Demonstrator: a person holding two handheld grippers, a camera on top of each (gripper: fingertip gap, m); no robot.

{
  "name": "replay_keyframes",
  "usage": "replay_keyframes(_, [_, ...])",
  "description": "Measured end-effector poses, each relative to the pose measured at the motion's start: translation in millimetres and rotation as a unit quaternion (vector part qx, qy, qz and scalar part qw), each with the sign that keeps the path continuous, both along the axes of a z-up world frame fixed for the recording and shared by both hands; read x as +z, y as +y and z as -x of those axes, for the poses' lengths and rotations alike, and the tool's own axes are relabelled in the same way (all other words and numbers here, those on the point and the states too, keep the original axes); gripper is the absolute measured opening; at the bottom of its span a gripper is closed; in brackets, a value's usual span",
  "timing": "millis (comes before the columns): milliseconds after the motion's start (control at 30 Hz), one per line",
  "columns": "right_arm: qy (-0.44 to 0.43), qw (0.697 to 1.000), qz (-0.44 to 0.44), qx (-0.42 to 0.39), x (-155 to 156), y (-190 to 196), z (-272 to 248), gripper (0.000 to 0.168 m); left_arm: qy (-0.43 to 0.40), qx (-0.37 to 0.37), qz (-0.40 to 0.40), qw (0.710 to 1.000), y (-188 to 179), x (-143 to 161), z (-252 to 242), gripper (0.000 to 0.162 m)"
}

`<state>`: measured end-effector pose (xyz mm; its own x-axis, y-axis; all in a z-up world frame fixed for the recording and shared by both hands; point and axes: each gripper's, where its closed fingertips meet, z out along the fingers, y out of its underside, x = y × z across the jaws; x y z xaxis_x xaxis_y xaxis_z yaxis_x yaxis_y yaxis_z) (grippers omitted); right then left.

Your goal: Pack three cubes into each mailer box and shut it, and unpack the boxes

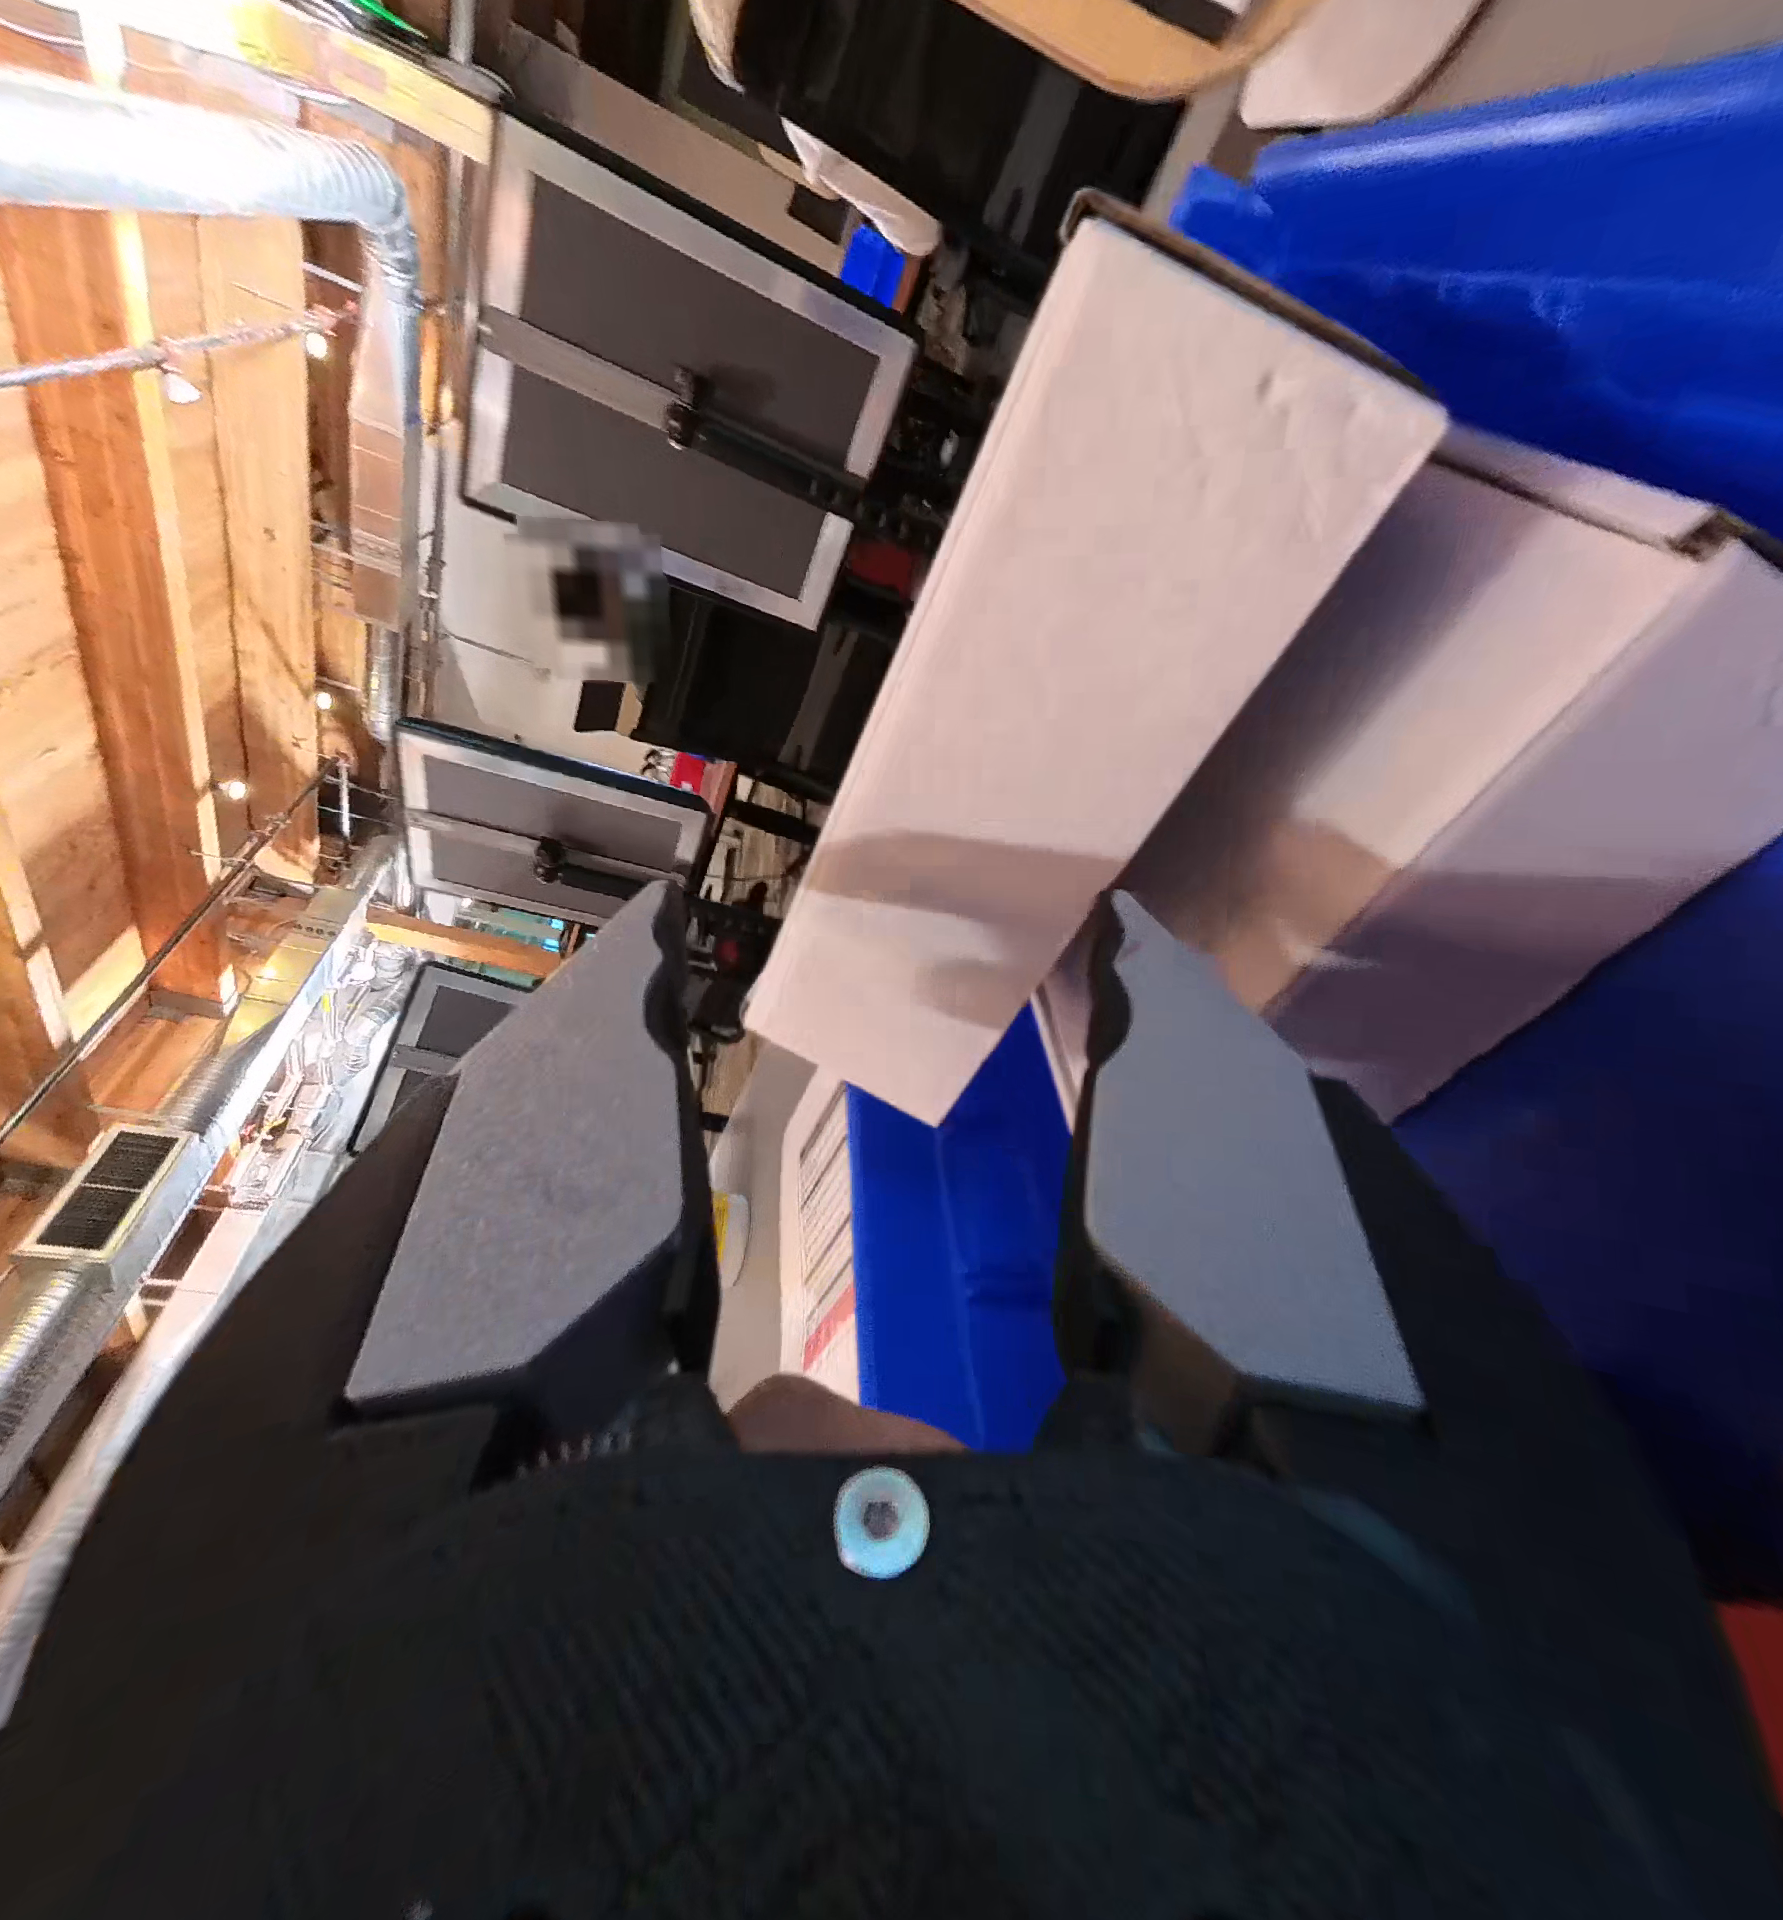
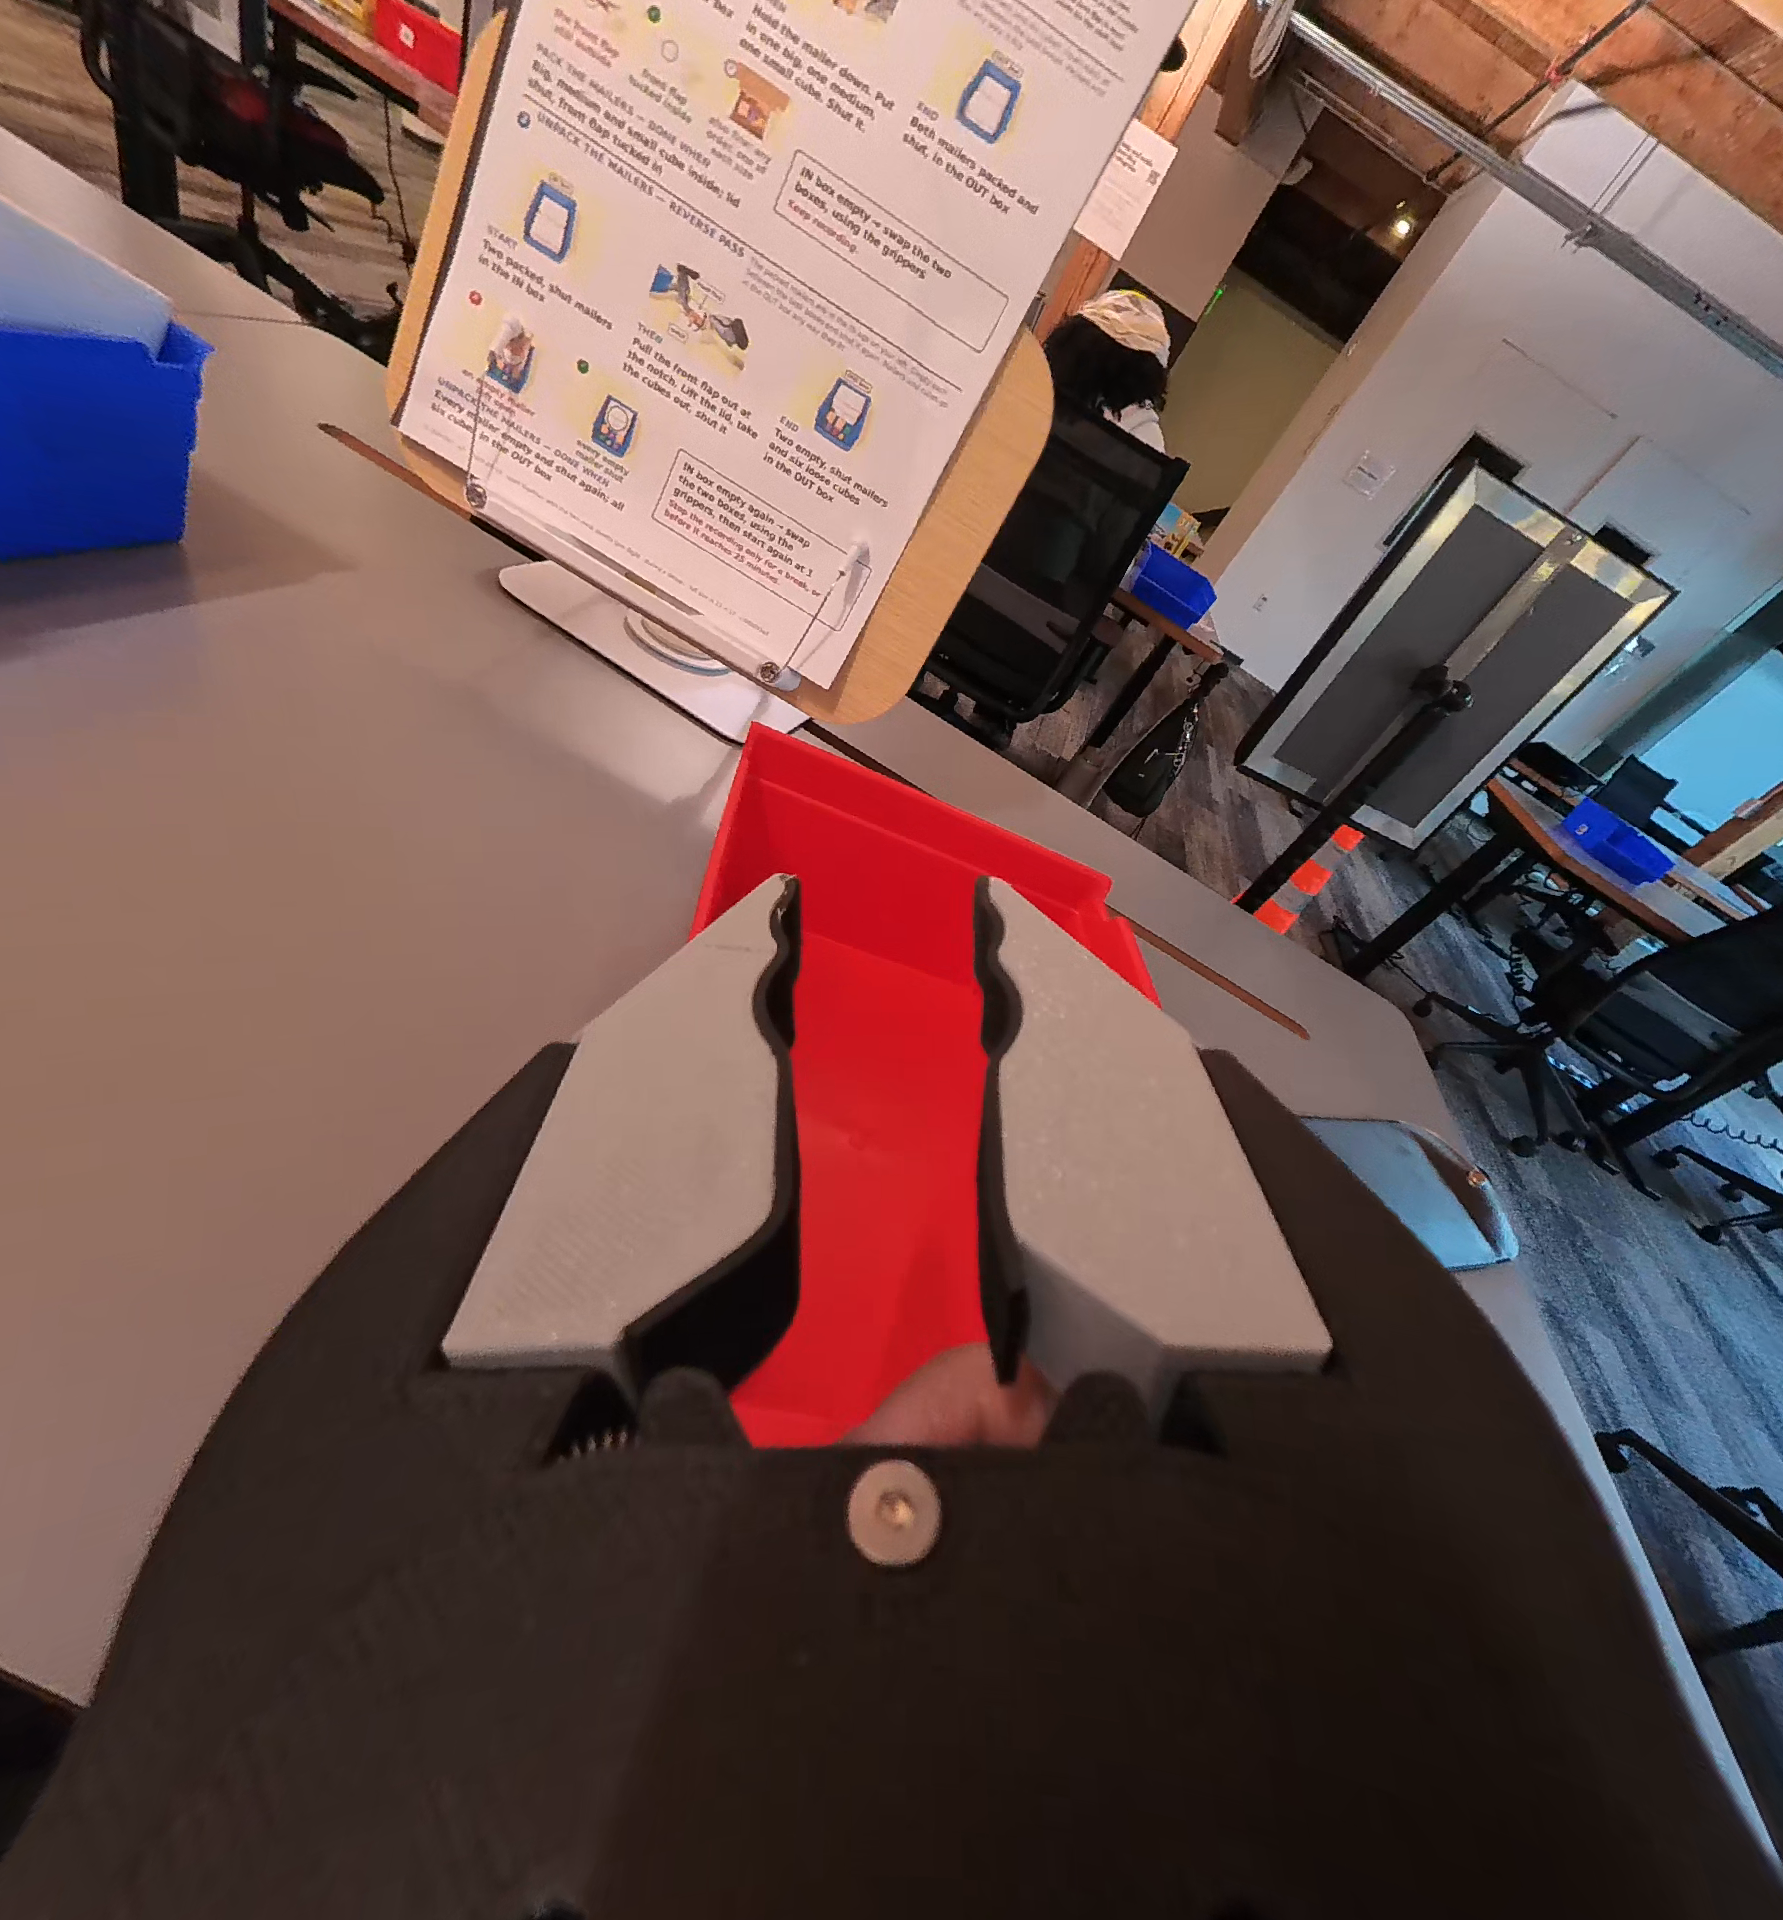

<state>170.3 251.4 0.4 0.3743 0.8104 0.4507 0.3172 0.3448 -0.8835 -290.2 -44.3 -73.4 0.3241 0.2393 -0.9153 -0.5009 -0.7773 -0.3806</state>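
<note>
White cardboard fills the left wrist view: two mailer boxes, both with lids down, lying side by side in a blue bin. View is rolled sideways and blurred by motion. Nearer mailer box runs from mid-frame toward the left gripper; second mailer box sits just beside it, deeper in the bin. Left gripper fingers spread wide, nothing between them; one fingertip overlaps the seam between the two boxes, contact cannot be told through the blur. No cubes visible.

Right wrist view: right gripper hangs above a red bin on the grey counter. Fingers parted by a moderate gap, holding nothing; the bin's red floor shows between them. Behind the red bin, a printed instruction sheet stands on a wooden board with a white base. Corner of a blue bin at far left of the counter. A seated person beyond the board, facing away.
</note>
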Motion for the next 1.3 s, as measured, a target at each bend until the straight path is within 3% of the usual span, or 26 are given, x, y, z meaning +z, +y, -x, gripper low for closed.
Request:
replay_keyframes(100, [-0.002,1.000,-0.003,0.004,-1.1,-1.6,2.1,0.030,-0.020,-0.008,-0.055,0.998,-0.6,12.1,-1.9,0.061])
replay_keyframes(167, [-0.006,1.000,-0.001,0.005,-4.0,-1.8,4.7,0.030,-0.045,0.001,-0.042,0.998,-1.6,6.7,2.0,0.070])
replay_keyframes(300, [-0.023,1.000,-0.007,0.008,-11.5,-4.0,10.9,0.030,-0.064,-0.009,-0.004,0.998,6.7,3.5,5.1,0.068])
replay_keyframes(533, [-0.036,0.998,-0.039,0.016,-15.1,-8.6,16.5,0.030,-0.068,-0.028,-0.018,0.997,20.3,36.2,8.8,0.063])
replay_keyframes(700, [-0.047,0.998,-0.036,0.018,-22.9,-8.3,22.4,0.030,-0.075,-0.024,-0.055,0.995,33.6,57.0,16.4,0.041])
replay_keyframes(800, [-0.049,0.998,-0.043,0.021,-23.4,-10.1,23.5,0.030,-0.062,-0.020,-0.045,0.997,42.3,67.5,23.0,0.036])
replay_keyframes(833, [-0.048,0.998,-0.042,0.023,-23.6,-10.6,23.8,0.030,-0.079,-0.018,-0.033,0.996,45.8,64.8,24.8,0.049])
replay_keyframes(933, [-0.053,0.997,-0.042,0.022,-26.2,-8.4,24.3,0.030,-0.167,-0.031,0.035,0.985,55.6,35.8,17.3,0.059])
replay_keyframes(1067, [-0.057,0.997,-0.045,0.025,-28.6,-7.0,25.0,0.030,-0.118,-0.033,0.084,0.989,58.5,33.1,23.1,0.070])
replay_keyframes(1167, [-0.061,0.997,-0.046,0.032,-30.7,-8.7,26.8,0.030,-0.080,-0.035,0.117,0.989,57.7,34.8,23.7,0.067])
replay_keyframes(1233, [-0.065,0.996,-0.053,0.036,-32.7,-9.9,28.2,0.030,-0.077,-0.033,0.138,0.987,55.9,30.3,23.0,0.081])
replay_keyframes(1300, [-0.072,0.995,-0.056,0.040,-35.4,-11.9,30.3,0.030,-0.083,-0.036,0.145,0.985,56.0,22.9,21.0,0.081])
